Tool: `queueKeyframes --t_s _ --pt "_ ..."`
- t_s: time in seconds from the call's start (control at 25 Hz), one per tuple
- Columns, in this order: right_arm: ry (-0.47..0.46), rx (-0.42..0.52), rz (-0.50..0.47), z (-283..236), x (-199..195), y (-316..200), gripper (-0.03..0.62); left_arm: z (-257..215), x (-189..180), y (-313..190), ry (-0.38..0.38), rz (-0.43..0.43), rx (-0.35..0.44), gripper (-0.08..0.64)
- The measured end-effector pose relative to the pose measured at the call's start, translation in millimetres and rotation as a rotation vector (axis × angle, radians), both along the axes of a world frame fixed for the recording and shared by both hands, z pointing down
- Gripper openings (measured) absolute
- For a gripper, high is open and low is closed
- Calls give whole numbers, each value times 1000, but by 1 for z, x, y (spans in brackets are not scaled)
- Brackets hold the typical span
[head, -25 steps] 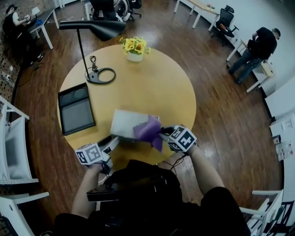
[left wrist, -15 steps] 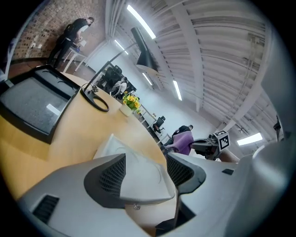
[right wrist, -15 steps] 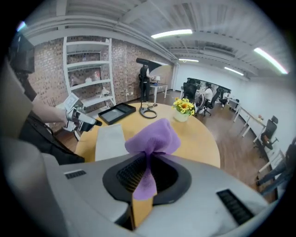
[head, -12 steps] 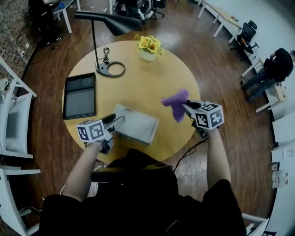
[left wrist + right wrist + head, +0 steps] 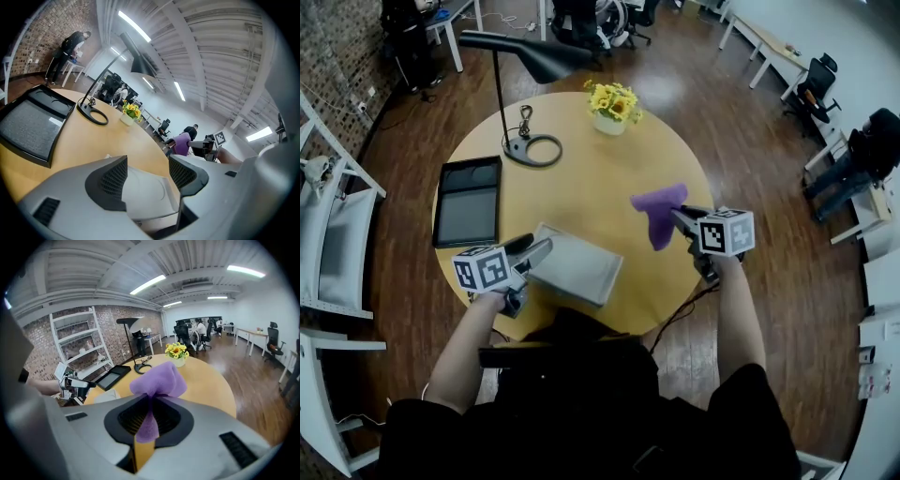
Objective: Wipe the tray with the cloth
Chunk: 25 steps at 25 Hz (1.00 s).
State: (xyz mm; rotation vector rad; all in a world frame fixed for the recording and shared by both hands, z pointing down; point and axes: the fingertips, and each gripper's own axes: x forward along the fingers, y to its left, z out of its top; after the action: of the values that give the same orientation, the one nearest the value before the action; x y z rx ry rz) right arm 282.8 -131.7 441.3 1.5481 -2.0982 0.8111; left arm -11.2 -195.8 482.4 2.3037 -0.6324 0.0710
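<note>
Since a second ago: the cloth (image 5: 659, 208) is off the tray (image 5: 581, 272). My right tongs (image 5: 678, 217) took it off to the right, and my left tongs (image 5: 541, 249) now sit further up the tray's left edge.

Right tongs are narrow and clamped on the cloth. The right gripper view shows a thin strip pinched down between the pads, with the bunch puffed out past the tips. The head view shows only the bunch and a tail drooping toward me. The cloth hangs in the air over the right part of the counter (image 5: 600, 169), well apart from the tray.

The tray lies flat by the counter's near edge. In the head view its long axis runs left to right, with the right end skewed toward me.

Left tongs are wide, tips at the tray's left end. In the left gripper view the tray surface fills the gap and runs on behind the left pad. The pads don't look pressed on it. The head view doesn't show that gap.

Hidden: the tray's left corner is under my left tongs. In the right gripper view the tongs' body covers all but a white sliver of tray.

Also on the counter: dark tray (image 5: 469, 200) at left, lamp (image 5: 532, 148) and flowers (image 5: 613, 103) on the far side.
</note>
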Motion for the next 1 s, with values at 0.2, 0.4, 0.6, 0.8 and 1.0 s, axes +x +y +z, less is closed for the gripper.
queueKeyframes --t_s 0.2,0.4,0.6,0.8,1.0 --pt "7 -160 68 50 25 5 89 11 -7 -1 -8 -7 -20 272" --pt "83 -223 216 82 64 9 198 11 -14 -5 -2 -18 -25 272" --pt "-68 10 245 41 41 1 152 -7 -19 -10 43 -42 30 271" --pt "-231 223 210 5 9 12 121 -42 -25 -10 126 -48 149 259" --pt "-244 430 233 -27 1 45 36 -71 -52 -2 129 -93 308 187"
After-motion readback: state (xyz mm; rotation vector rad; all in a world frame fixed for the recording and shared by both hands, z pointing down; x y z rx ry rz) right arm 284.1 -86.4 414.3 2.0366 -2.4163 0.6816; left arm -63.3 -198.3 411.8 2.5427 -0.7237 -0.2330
